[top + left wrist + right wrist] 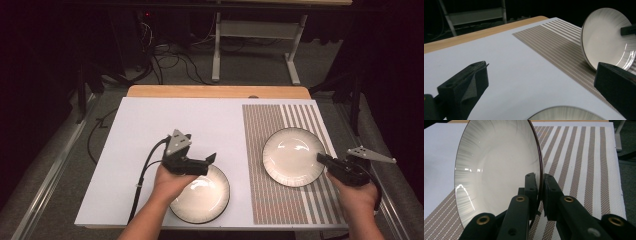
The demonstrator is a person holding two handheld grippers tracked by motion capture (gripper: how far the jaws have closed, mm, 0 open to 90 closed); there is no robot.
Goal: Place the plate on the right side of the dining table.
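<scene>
Two plates on desk: right plate [293, 156], tilted over striped mat [310, 120], is pinched at its near-right rim by right gripper [322, 159]; left plate [201, 195] is laid flat just below and beside left gripper [212, 160], jaws spread with nothing between, that hand being nearer.
</scene>
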